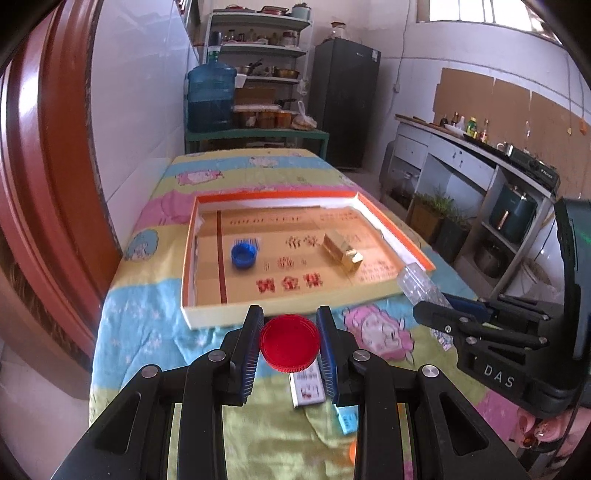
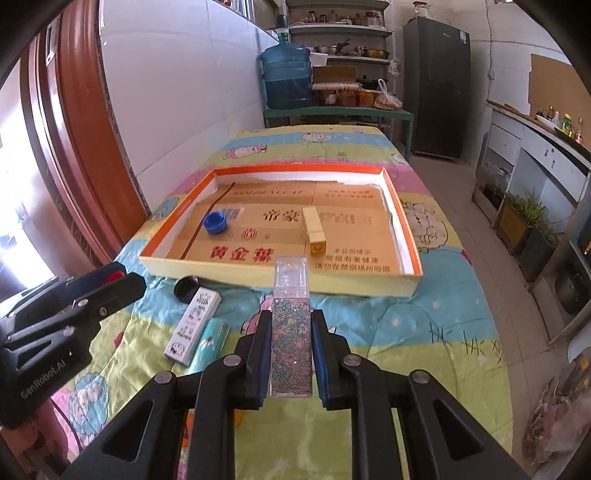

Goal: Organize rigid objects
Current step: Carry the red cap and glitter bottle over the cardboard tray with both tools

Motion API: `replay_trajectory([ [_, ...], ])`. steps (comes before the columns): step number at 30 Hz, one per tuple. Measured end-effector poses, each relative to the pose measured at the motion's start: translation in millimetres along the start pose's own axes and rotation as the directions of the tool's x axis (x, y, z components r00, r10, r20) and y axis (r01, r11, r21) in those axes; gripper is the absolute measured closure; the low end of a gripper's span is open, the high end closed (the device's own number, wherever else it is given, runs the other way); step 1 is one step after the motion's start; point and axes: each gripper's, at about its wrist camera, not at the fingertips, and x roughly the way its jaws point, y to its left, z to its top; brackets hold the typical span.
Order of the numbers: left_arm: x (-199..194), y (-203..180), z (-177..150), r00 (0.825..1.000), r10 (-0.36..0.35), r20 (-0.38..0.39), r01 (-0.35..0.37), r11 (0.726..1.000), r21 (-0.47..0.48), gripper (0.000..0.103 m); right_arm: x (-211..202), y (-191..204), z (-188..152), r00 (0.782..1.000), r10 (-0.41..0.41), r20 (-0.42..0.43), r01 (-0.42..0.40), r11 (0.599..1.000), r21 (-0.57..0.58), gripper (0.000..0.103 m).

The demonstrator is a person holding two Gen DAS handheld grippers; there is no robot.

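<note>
A: What's hard to see?
B: In the right wrist view, the left gripper (image 2: 122, 280) at left hides most of its red cap (image 2: 116, 275). A black cap (image 2: 186, 288) sits half behind the white box (image 2: 194, 325).
A: And the right gripper (image 2: 290, 328)?
B: Clamped on the clear floral case (image 2: 290, 325), long axis running up-frame toward the tray (image 2: 258, 275).
A: The left gripper's fingers?
B: Pinching the red cap, lower centre of its own view, face toward the camera.

1. I face white walls (image 1: 140, 92) and a red-brown door frame (image 1: 33, 177) on my left.
2. Ahead stand shelves (image 1: 258, 48) and a dark fridge (image 1: 345, 99).
3. Daylight enters a high window (image 1: 476, 9).
</note>
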Motion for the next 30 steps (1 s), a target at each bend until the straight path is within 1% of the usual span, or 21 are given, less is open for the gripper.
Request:
replay_trajectory([
  [9, 14, -2, 30, 1.0, -0.012, 0.015, 0.012, 1.0, -0.009, 0.073, 4, -11, 22, 0.999, -0.001, 0.039, 0.0, 1.0, 0.011, 0.083],
  [17, 36, -6, 56, 1.0, -0.015, 0.02, 0.015, 1.0, -0.008, 0.073, 14, -29, 44, 0.998, -0.021, 0.063, 0.019, 0.999, 0.034, 0.083],
  [23, 61, -6, 73, 1.0, -0.018, 0.007, 0.018, 1.0, -0.02, 0.073, 27, -41, 55, 0.997, -0.037, 0.062, 0.035, 0.998, 0.046, 0.083],
  [30, 89, -8, 81, 1.0, -0.022, -0.019, 0.021, 1.0, -0.023, 0.073, 48, -53, 67, 0.998, -0.046, 0.049, 0.043, 0.997, 0.062, 0.083],
])
